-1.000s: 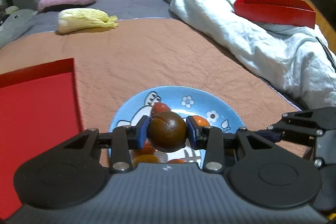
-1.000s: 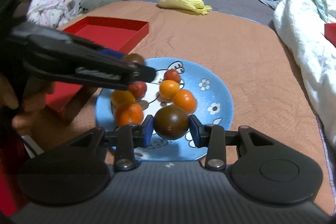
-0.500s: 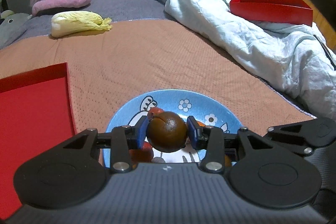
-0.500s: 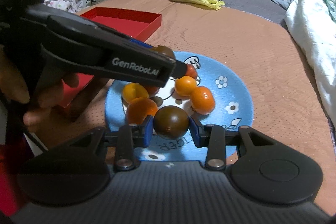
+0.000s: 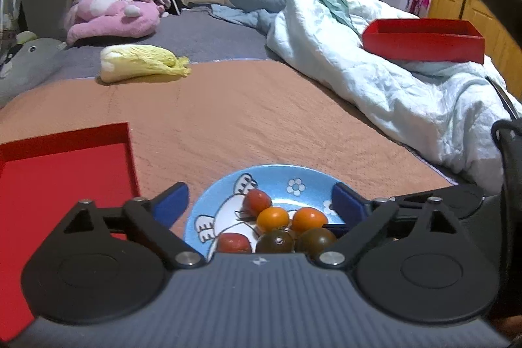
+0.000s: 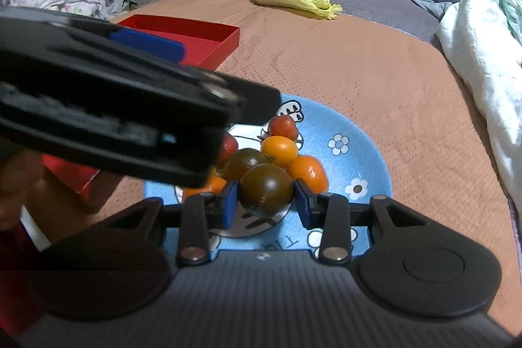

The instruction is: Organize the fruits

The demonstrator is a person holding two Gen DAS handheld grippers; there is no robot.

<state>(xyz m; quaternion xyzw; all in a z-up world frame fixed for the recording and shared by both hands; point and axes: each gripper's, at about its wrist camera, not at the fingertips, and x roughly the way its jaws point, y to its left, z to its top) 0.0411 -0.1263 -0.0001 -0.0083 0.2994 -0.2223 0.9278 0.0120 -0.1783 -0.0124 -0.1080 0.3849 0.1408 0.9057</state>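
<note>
My left gripper (image 5: 259, 204) is opening wide and empty above the blue plate (image 5: 277, 176) of tomatoes, while my right gripper (image 6: 266, 201) pinches a dark tomato (image 6: 266, 189) just over that plate.

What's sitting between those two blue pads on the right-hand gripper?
A dark brownish-green round tomato, pinched between the right gripper pads above the blue cartoon-printed plate, seen in the right wrist view.

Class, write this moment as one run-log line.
left gripper: opening, empty | right gripper: shut on dark tomato | blue plate: holds tomatoes
</note>
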